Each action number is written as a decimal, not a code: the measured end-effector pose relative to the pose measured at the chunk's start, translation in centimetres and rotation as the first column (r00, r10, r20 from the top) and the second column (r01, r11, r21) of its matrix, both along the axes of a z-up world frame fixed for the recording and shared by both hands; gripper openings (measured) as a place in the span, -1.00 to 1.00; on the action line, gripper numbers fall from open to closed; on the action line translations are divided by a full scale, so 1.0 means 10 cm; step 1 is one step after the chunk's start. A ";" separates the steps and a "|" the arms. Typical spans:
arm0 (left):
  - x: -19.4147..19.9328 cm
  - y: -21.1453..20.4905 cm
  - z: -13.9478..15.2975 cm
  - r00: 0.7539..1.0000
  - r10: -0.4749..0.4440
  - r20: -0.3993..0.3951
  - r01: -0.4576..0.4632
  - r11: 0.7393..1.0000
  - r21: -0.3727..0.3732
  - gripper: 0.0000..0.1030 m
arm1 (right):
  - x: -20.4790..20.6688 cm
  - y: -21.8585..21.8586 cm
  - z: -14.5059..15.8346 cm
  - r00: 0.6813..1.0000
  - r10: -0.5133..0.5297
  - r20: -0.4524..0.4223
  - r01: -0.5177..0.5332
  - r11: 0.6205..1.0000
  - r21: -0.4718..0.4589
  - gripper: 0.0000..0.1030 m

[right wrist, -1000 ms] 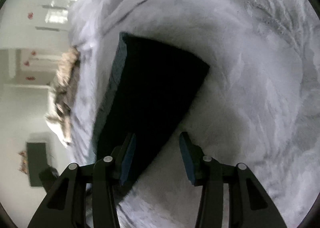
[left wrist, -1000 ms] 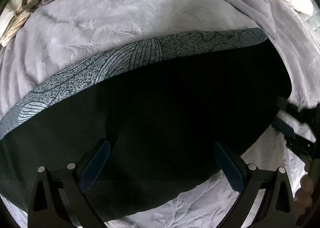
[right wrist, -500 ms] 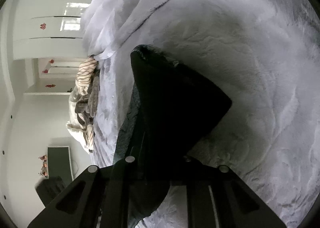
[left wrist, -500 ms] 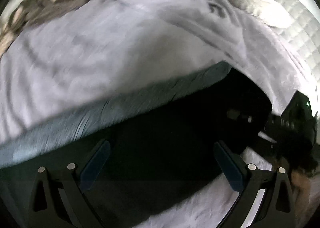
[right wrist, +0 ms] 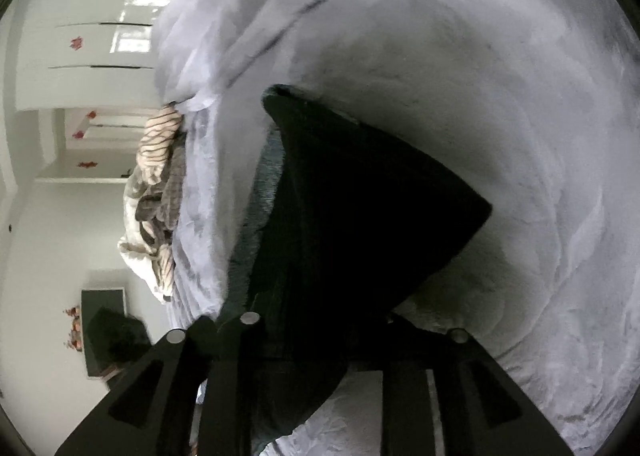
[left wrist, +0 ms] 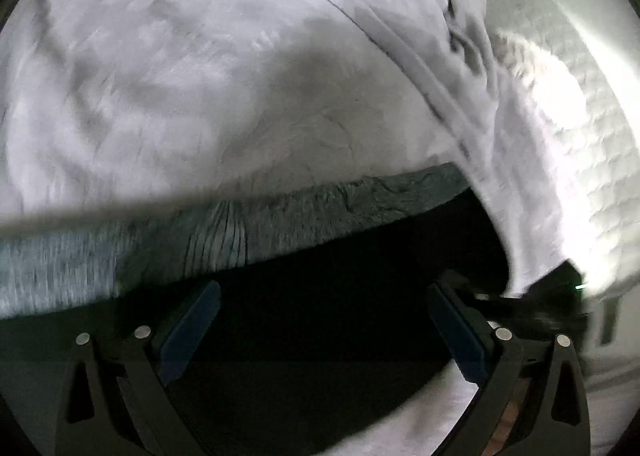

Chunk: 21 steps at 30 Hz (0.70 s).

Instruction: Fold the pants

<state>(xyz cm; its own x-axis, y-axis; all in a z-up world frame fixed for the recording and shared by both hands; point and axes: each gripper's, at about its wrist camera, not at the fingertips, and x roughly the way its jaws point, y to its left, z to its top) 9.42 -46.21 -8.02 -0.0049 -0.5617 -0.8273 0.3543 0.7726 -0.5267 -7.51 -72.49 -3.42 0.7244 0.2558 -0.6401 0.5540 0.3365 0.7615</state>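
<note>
Dark pants [left wrist: 320, 316] with a grey patterned band [left wrist: 280, 216] lie folded on a pale plush blanket [left wrist: 180, 76]. My left gripper [left wrist: 320, 324] is open, low over the dark cloth, one finger on each side. My right gripper [right wrist: 316, 340] is shut on a corner of the pants [right wrist: 360, 216] and holds it raised off the blanket [right wrist: 520, 96]. The right gripper also shows at the right edge of the left wrist view [left wrist: 532, 308], partly under a blanket fold.
A bunched blanket fold [left wrist: 460, 56] and a quilted white headboard [left wrist: 580, 136] lie to the right. A striped beige throw [right wrist: 156, 192] sits at the bed's far side. White wall and doors [right wrist: 80, 56] lie beyond.
My right gripper has closed on the pants corner and lifted it. My left gripper has moved lower and forward over the pants, still open.
</note>
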 end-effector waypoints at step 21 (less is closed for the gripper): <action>-0.40 0.19 -0.09 0.996 -0.094 -0.004 0.093 0.995 -0.031 1.00 | 0.18 0.53 0.82 0.977 0.207 0.050 -0.188 0.948 -0.255 -0.72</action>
